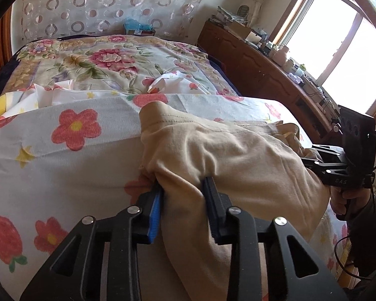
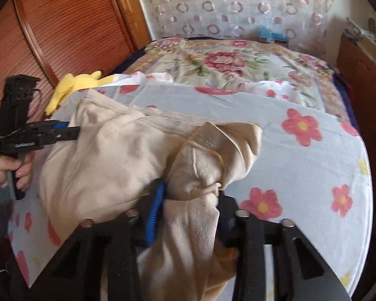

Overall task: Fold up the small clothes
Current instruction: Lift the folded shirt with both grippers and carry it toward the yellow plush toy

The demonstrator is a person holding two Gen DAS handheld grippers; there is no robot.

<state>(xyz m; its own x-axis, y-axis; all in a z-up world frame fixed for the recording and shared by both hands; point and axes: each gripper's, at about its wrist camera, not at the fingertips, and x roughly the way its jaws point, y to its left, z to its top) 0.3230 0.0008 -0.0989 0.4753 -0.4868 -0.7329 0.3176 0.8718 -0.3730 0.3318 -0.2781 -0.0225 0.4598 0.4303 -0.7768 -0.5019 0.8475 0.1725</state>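
A beige garment (image 1: 225, 150) lies crumpled on a white sheet printed with red flowers (image 1: 75, 130). In the left wrist view my left gripper (image 1: 184, 195) is shut on a bunched near edge of the garment, with cloth pinched between the blue pad and the black finger. At the right, a hand holds my right gripper (image 1: 313, 155) at the garment's far side. In the right wrist view my right gripper (image 2: 191, 200) is shut on a gathered fold of the garment (image 2: 107, 150). The left gripper (image 2: 70, 130) bites into the cloth's left edge.
The sheet (image 2: 300, 175) covers the near part of a bed with a floral quilt (image 1: 100, 57). A yellow soft toy (image 2: 72, 85) lies at the bed's left edge by a wooden door (image 2: 62, 25). A cluttered wooden cabinet (image 1: 250, 57) runs under the window.
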